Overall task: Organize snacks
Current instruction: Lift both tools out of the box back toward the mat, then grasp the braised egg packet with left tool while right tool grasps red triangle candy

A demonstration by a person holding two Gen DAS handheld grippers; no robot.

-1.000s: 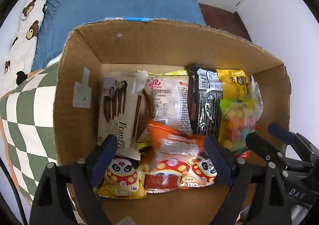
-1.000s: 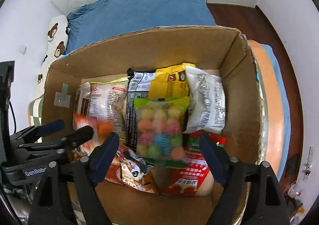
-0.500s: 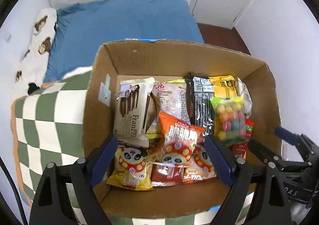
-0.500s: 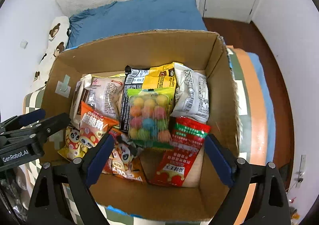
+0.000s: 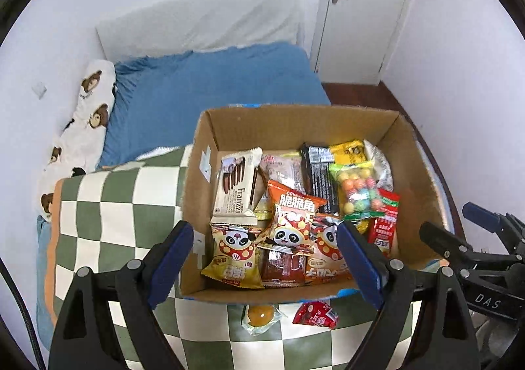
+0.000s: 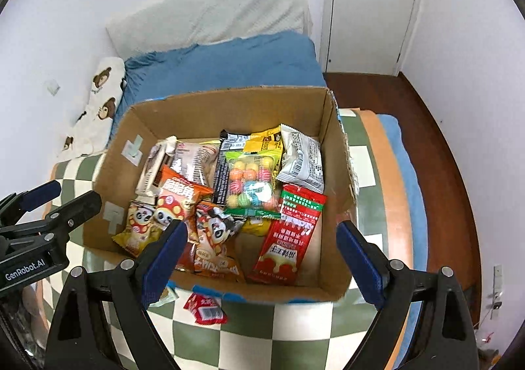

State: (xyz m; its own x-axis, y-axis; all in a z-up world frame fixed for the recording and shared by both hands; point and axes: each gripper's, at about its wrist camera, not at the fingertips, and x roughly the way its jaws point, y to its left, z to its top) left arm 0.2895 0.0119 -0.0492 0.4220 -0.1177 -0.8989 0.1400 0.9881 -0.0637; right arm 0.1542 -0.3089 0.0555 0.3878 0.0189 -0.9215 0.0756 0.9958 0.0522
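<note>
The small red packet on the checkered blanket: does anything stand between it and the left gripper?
Nothing visible does. The red packet lies uncovered on the blanket, just outside the box. The left gripper is open and empty above it.

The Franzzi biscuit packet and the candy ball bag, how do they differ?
The Franzzi packet is opaque cream, printed with chocolate sticks; the candy ball bag is clear, showing multicoloured balls. The Franzzi packet lies at the cardboard box's left side, the candy ball bag toward its right. Both lie inside the box.
</note>
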